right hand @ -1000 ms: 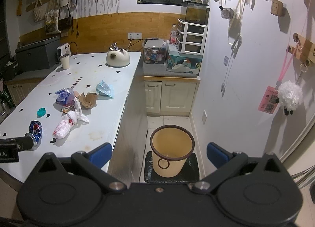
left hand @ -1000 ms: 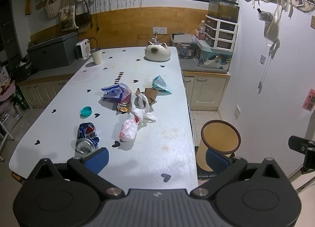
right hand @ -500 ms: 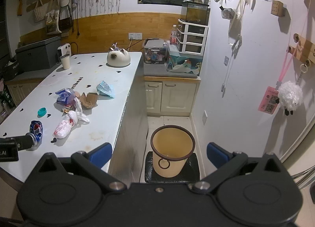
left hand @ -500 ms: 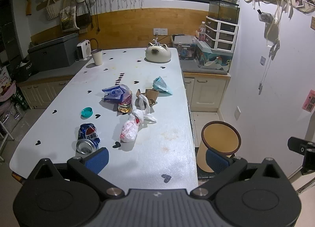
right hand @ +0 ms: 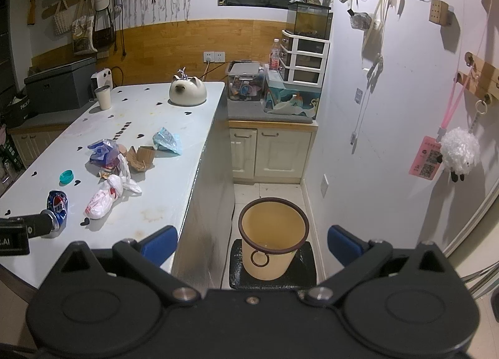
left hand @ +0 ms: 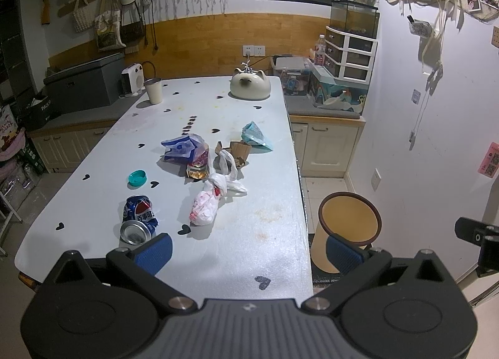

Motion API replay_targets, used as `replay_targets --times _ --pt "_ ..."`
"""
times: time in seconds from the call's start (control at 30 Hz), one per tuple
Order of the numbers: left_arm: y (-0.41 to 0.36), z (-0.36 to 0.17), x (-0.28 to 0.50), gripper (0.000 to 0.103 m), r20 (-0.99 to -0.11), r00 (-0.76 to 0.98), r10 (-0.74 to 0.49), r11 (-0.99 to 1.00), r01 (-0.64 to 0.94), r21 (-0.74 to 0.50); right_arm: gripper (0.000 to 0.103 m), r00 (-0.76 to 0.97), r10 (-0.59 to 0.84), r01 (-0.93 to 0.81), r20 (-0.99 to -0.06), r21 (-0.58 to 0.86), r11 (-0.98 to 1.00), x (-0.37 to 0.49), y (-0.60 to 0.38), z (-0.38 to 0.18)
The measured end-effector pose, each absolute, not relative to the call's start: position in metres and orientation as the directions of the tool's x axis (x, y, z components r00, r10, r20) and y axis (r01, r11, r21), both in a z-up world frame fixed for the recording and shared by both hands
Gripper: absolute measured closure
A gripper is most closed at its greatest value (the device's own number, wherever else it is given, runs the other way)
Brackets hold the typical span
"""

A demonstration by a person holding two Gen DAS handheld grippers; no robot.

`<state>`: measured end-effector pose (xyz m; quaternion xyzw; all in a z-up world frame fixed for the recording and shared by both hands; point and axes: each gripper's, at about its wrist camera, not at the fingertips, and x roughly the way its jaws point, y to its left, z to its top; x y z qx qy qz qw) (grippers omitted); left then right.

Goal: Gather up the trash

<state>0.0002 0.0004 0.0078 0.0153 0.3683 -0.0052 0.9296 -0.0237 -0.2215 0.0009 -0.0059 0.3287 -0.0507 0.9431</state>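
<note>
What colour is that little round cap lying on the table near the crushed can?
Teal green: the cap shows best in the left wrist view.

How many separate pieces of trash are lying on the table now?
7, though more may hide in the pile: crushed can nearest, teal cap behind it, white bag, foil wrapper, purple bag, torn cardboard, and light-blue packet farthest.

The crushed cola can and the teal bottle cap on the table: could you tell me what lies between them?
Nothing but bare tabletop lies between the cola can and the teal cap; the left wrist view shows it.
</note>
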Motion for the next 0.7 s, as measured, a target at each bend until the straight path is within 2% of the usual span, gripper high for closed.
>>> replay_targets --times 0.7 --pt "0.0003 0.0142 0.0001 0.000 -0.681 0.733 0.004 0.999 0.019 0.026 0.000 0.781 -0.098 0.090 -0.617 -0.044 0.995 -0.0248 -0.2220 0.0049"
